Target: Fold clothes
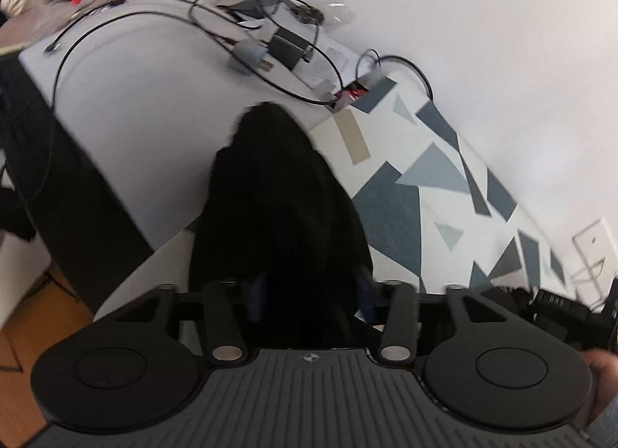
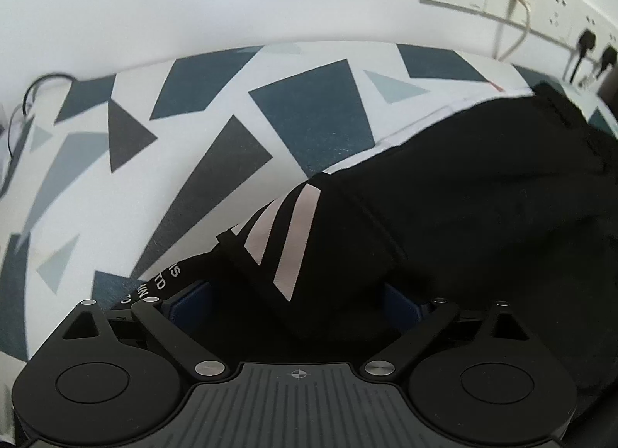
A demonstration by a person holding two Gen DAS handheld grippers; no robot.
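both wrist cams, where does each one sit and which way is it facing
Left wrist: on the left gripper, looking down along its fingers at the black garment, cables on a white table beyond; a hand shows at the right edge.
Right wrist: on the right gripper, looking down at the garment's striped part, wall sockets behind.
Shared: the garment, the patterned cloth, the white wall.

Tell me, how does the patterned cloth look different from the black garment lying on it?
The patterned cloth is white with grey and blue angular patches; the black garment is plain dark, save for pale stripes near one edge. The cloth lies spread flat, while the garment is bunched and heaped. The cloth is bare of grippers; the garment fills the space between each gripper's fingers. Both are fabric on the same surface.
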